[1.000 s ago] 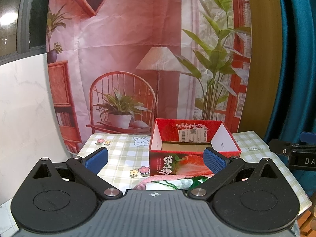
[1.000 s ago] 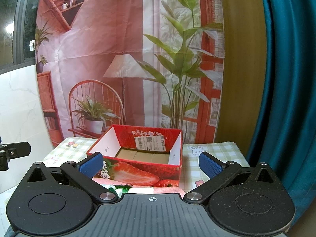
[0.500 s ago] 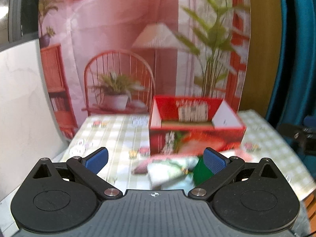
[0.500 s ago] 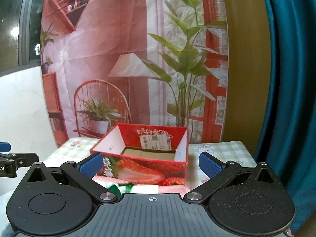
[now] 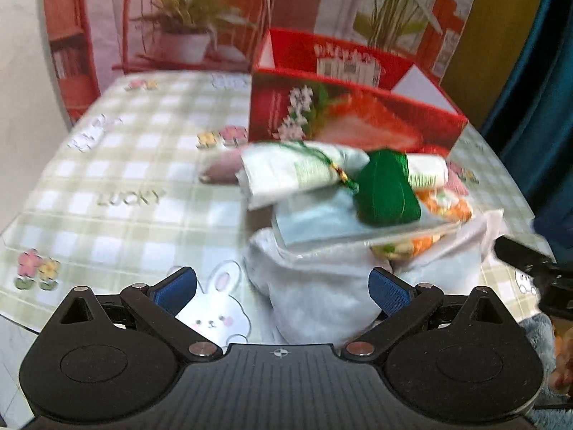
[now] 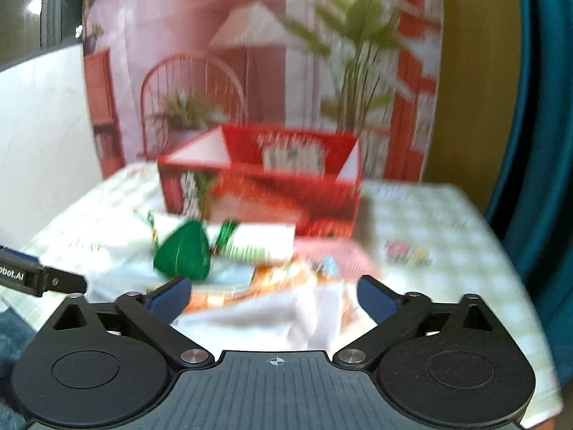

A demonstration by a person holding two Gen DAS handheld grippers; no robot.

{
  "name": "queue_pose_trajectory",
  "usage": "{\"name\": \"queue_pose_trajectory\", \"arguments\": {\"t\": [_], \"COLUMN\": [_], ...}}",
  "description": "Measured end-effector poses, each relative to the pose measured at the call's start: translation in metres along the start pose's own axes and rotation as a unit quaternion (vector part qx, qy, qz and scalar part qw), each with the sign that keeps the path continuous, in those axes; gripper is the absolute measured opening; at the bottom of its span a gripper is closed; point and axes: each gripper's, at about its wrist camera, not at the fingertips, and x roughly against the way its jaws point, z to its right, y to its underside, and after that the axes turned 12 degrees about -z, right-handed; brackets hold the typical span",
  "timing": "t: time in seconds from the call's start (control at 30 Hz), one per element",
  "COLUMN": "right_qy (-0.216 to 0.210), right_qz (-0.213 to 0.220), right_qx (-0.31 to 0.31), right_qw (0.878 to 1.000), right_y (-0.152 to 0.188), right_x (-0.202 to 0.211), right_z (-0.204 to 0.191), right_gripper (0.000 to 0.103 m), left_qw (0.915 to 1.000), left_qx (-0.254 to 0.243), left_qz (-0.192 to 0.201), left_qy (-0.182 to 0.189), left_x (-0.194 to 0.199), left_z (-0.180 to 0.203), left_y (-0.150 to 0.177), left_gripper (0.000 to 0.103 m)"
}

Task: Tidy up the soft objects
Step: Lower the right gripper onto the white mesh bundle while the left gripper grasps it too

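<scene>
Left tongs [image 5: 283, 288] spread wide at the lower frame, gripping nothing, a white pouch [image 5: 322, 297] lying between the blue pads without contact. Right tongs [image 6: 274, 292] also wide (just narrowed a little), empty over the orange-and-white packet [image 6: 250, 295]. Soft pile at centre frame on the checked surface [image 5: 118, 193]: green pouch [image 5: 385, 190] topmost, red strawberry box [image 5: 351, 118] just behind. Both views blurred.

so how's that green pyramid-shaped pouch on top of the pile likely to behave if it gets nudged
The green pyramid-shaped pouch looks stuffed, so it probably holds its shape. It sits tilted on a slanted flat packet, so a nudge may slide or tumble it off. Its trailing cord could snag.
</scene>
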Motion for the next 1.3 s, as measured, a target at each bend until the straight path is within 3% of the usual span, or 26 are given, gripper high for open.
{"name": "queue_pose_trajectory", "arguments": {"t": [0.2,0.3,0.37,0.67,0.73,0.87,0.97,1.1,1.3], "right_qy": [-0.043,-0.058,-0.069,-0.099,-0.101,-0.106,-0.113,-0.118,-0.12], "right_qz": [-0.073,-0.095,-0.106,-0.128,-0.132,-0.135,-0.134,-0.132,-0.136], "right_qx": [-0.007,0.001,0.003,-0.008,-0.011,-0.017,-0.018,-0.01,-0.018], "right_qw": [0.996,0.994,0.992,0.987,0.986,0.985,0.984,0.984,0.983], "right_y": [0.007,0.009,0.012,0.018,0.018,0.018,0.018,0.018,0.018], "right_x": [-0.039,-0.053,-0.06,-0.08,-0.082,-0.083,-0.083,-0.081,-0.084], "right_z": [-0.001,-0.003,-0.003,0.007,0.008,0.01,0.01,0.008,0.009], "right_gripper": [0.077,0.07,0.066,0.062,0.062,0.061,0.052,0.041,0.041], "left_qw": [0.9989,0.9969,0.9951,0.978,0.9776,0.9781,0.9796,0.9793,0.9798], "left_qx": [-0.002,0.003,0.004,0.047,0.047,0.03,0.018,0.015,0.006], "left_qz": [-0.039,-0.062,-0.075,-0.111,-0.107,-0.096,-0.086,-0.085,-0.094], "left_qy": [0.027,0.049,0.065,0.171,0.174,0.182,0.181,0.183,0.176], "left_x": [-0.031,-0.046,-0.054,-0.09,-0.09,-0.085,-0.076,-0.073,-0.083], "left_z": [0.002,-0.003,-0.004,-0.025,-0.025,-0.019,-0.013,-0.012,-0.014], "left_y": [-0.002,-0.004,-0.005,-0.003,-0.003,-0.002,0.002,0.002,0.005], "left_gripper": [0.101,0.082,0.079,0.074,0.072,0.053,0.043,0.042,0.043]}}
